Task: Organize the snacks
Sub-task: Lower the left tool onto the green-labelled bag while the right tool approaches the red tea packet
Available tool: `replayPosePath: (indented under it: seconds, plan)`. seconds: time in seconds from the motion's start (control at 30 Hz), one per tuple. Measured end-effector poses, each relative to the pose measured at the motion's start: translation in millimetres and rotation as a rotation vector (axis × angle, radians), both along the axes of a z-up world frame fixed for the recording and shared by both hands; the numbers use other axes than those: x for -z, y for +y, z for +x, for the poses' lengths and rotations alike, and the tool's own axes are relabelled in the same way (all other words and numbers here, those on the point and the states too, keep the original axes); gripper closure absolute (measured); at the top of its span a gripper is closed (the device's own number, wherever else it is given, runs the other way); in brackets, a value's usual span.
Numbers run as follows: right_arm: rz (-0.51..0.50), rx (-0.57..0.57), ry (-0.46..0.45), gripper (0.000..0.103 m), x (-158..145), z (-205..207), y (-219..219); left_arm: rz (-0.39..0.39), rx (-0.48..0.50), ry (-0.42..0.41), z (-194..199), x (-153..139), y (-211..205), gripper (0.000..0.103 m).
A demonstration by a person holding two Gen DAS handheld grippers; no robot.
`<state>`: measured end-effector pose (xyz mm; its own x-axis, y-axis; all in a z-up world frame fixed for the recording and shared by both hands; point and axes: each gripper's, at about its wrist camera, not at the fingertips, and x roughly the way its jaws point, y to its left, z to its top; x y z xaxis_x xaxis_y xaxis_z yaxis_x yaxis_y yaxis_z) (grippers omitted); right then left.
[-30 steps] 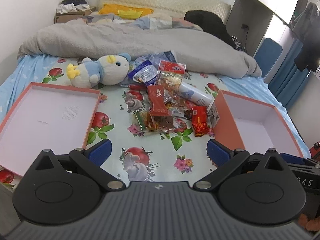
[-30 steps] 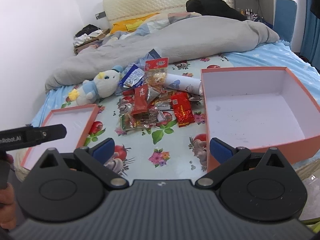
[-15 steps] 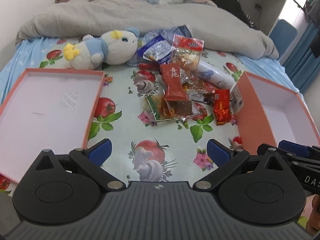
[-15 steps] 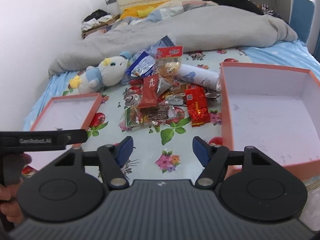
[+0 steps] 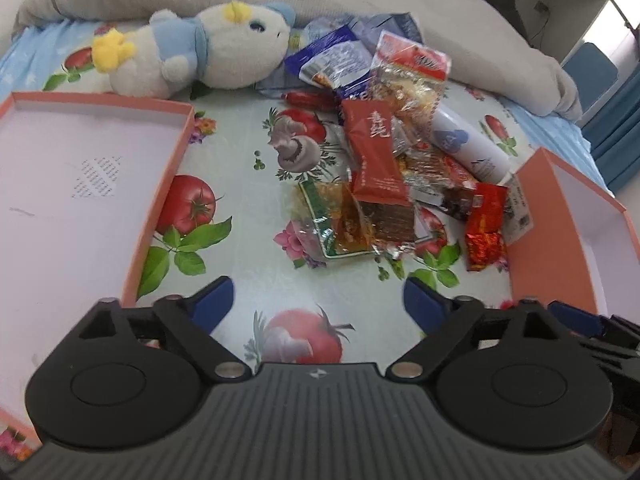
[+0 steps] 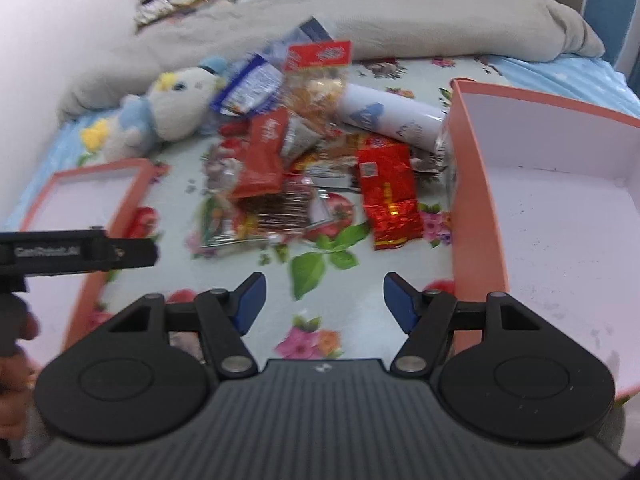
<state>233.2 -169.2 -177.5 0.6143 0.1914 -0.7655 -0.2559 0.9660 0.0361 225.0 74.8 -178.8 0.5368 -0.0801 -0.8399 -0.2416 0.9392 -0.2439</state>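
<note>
Nothing is sorted yet: the snack pile lies mid-bed between two empty boxes, the left box and right box. The left hand-held gripper is closing on nothing; the right hand-held gripper stands half-open, empty.

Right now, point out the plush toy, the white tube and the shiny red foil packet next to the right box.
plush toy (image 5: 236, 52), left wrist view, on its white head.
white tube (image 6: 394, 118), right wrist view, mid-body.
red foil packet (image 6: 390, 196), right wrist view, centre of its face.
</note>
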Motion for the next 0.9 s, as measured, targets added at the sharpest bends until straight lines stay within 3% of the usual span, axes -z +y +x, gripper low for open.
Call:
replayPosePath:
  seconds: [0.23,0.4,0.63,0.9]
  plan:
    - [-0.082,0.023,-0.003,0.036,19,40,4,-0.026,0.014,0.051,30,34,8,0.030]
    - [-0.127,0.023,0.016,0.036,34,62,9,-0.063,0.013,0.076,42,50,12,0.047]
    - [-0.209,0.024,-0.026,0.036,46,81,20,-0.134,0.003,0.052,53,58,17,0.054]
    - [-0.283,-0.011,-0.021,0.036,61,104,27,-0.192,-0.020,0.049,61,71,21,0.074]
